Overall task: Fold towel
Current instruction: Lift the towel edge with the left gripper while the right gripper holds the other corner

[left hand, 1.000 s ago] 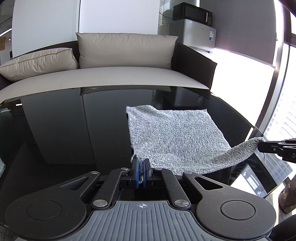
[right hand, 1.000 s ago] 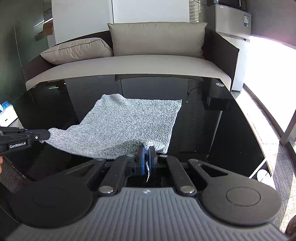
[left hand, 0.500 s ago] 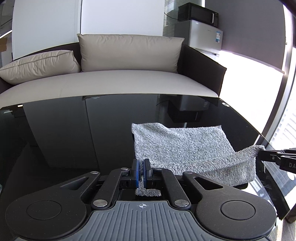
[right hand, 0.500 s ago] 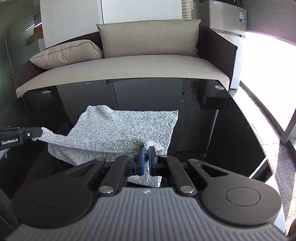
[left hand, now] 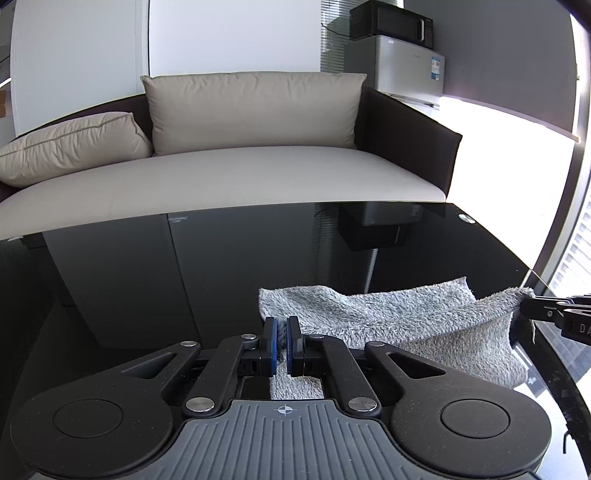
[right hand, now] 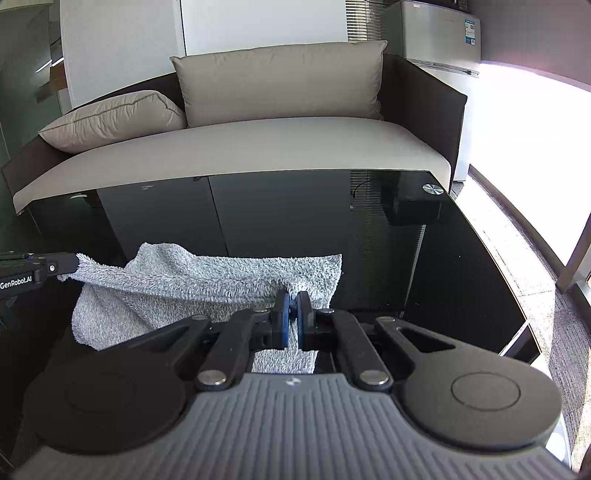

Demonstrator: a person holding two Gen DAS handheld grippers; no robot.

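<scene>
The grey terry towel (left hand: pixel 399 321) lies on a glossy black glass table (left hand: pixel 229 266), its near edge lifted and carried over the part still resting on the glass. The left gripper (left hand: pixel 281 345) is clamped on one corner of that edge, fabric pinched between its blue pads (left hand: pixel 270 345); the right gripper (right hand: pixel 291 319) pinches the other corner the same way, a narrow slit showing between its pads with cloth in it. The raised edge runs taut between the two.

Writing that can be read: in the right wrist view the side of the left gripper, entering from the left edge, bears "GenRobot.AI" in white (right hand: pixel 16 285). In the left wrist view the right gripper comes in from the right edge and shows only the letters "DA" — the rest is cut off. A blue-and-white label (left hand: pixel 436 68) sits on the silver mini fridge (left hand: pixel 410 66); its text is too small to read.

Only the left wrist view shows the whole black microwave (left hand: pixel 391 22) on top of the fridge. Both views show the beige sofa (right hand: pixel 240 147) with its cushions beyond the table; the right wrist view adds a round metal disc (right hand: pixel 433 189) at the far corner of the table.
</scene>
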